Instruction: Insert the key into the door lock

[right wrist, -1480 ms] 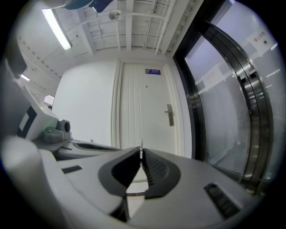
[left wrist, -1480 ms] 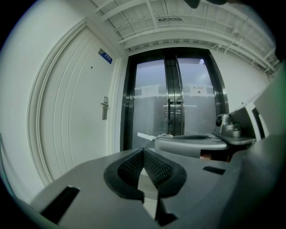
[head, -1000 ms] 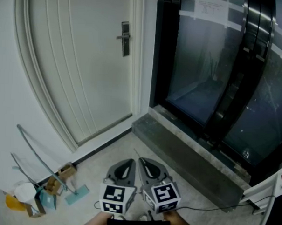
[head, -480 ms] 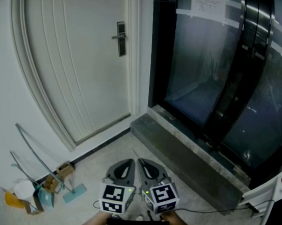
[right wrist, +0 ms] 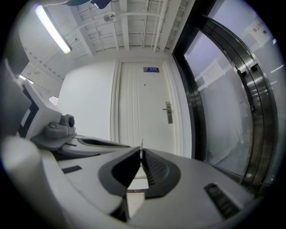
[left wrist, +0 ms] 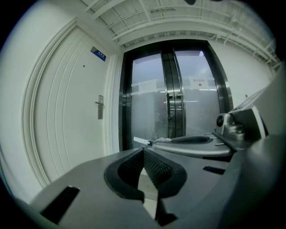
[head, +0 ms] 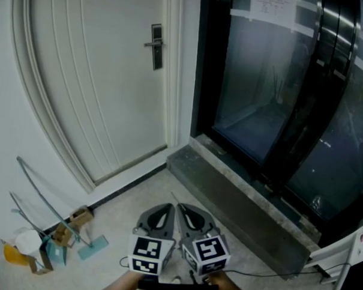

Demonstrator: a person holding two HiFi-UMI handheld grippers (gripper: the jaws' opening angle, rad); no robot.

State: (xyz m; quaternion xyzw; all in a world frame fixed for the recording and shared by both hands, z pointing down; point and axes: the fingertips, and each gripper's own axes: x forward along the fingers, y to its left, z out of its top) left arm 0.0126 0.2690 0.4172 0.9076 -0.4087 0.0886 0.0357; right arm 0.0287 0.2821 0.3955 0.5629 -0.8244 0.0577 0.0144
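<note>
1. The left gripper (left wrist: pixel 143 153) has its jaws pressed together, with nothing between them.
2. The right gripper (right wrist: pixel 141 154) clenches the key (right wrist: pixel 141 144); its thin blade sticks out past the jaw tips.
3. Both grippers are side by side, well apart from the door lock (head: pixel 156 47) near the right edge of the white door (head: pixel 94 83).
4. Open floor (head: pixel 131 199) lies between them, with a stone step (head: pixel 239 201) on the right and clutter (head: pixel 45 240) by the left wall.

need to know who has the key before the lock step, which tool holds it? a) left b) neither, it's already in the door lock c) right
c: the thin key pokes out of the right tool, jaws shut on it; the left tool is shut on nothing
</note>
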